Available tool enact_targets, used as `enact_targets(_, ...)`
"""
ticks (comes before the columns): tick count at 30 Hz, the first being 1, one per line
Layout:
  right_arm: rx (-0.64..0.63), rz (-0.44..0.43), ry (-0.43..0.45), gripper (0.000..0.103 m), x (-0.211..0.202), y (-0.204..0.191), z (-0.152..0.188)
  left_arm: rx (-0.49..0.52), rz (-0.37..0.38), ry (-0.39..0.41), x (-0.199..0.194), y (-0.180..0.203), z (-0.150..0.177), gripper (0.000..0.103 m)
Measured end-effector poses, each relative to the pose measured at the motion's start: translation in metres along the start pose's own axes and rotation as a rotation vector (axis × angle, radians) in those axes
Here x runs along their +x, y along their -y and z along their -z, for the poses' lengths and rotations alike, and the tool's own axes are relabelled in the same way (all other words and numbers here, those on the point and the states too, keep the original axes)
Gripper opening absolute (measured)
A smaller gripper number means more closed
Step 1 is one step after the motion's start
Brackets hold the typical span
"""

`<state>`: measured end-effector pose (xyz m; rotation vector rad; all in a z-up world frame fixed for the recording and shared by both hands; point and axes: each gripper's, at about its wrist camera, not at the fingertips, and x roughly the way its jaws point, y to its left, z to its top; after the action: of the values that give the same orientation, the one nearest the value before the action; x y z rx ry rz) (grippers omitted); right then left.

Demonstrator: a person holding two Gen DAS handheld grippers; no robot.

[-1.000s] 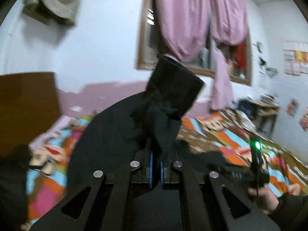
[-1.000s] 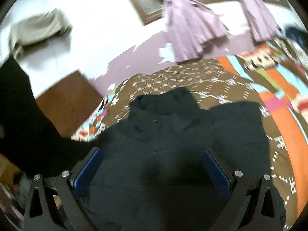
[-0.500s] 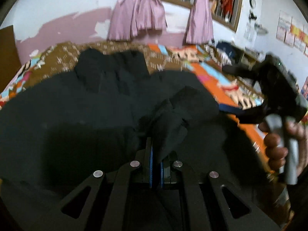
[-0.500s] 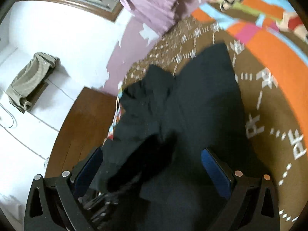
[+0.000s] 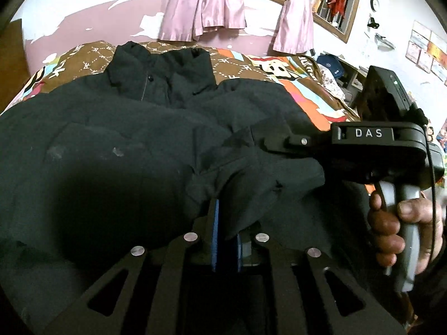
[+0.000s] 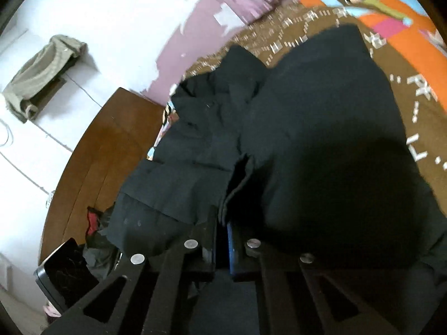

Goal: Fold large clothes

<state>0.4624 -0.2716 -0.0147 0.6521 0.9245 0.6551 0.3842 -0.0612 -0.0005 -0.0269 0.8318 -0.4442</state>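
Observation:
A large black jacket (image 5: 117, 145) lies spread over the patterned bed, with its collar (image 5: 159, 69) toward the far wall. My left gripper (image 5: 225, 223) is shut on a bunched fold of the jacket's black cloth, held low over the body of the garment. In the left wrist view my right gripper (image 5: 265, 142) comes in from the right, held by a hand (image 5: 391, 223), its fingertips sunk into the cloth. In its own view the right gripper (image 6: 222, 229) is shut on an edge of the jacket (image 6: 321, 117) near the front opening.
The bed's colourful cover (image 5: 279, 69) shows past the jacket. Pink curtains (image 5: 206, 8) hang on the far wall. A brown wooden board (image 6: 106, 153) stands left of the bed, with dark items (image 6: 67, 265) beside it and an olive garment (image 6: 42, 75) on the wall.
My left gripper has swung its held fold down from mid-air to just above the jacket. My right gripper was open and has shut on the jacket's edge.

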Motion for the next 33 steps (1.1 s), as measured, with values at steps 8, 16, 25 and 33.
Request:
enact_targets(8, -0.060, 0.108, 0.278, 0.004, -0.065, -0.007, 0.008, 0.015, 0.086, 0.053, -0.039, 0.008, 0.009, 0.045)
enact_targets(16, -0.149, 0.322, 0.259, 0.009, -0.055, -0.004, 0.011, -0.047, -0.043, 0.116, -0.073, -0.034, -0.010, 0.049)
enact_targets(25, -0.356, 0.515, 0.351, 0.064, -0.049, -0.041, 0.000, -0.165, -0.243, 0.103, -0.047, -0.106, -0.054, 0.058)
enact_targets(33, -0.454, 0.423, 0.066, 0.067, 0.040, -0.040, 0.001, -0.137, -0.224, 0.013, -0.013, -0.120, -0.036, 0.060)
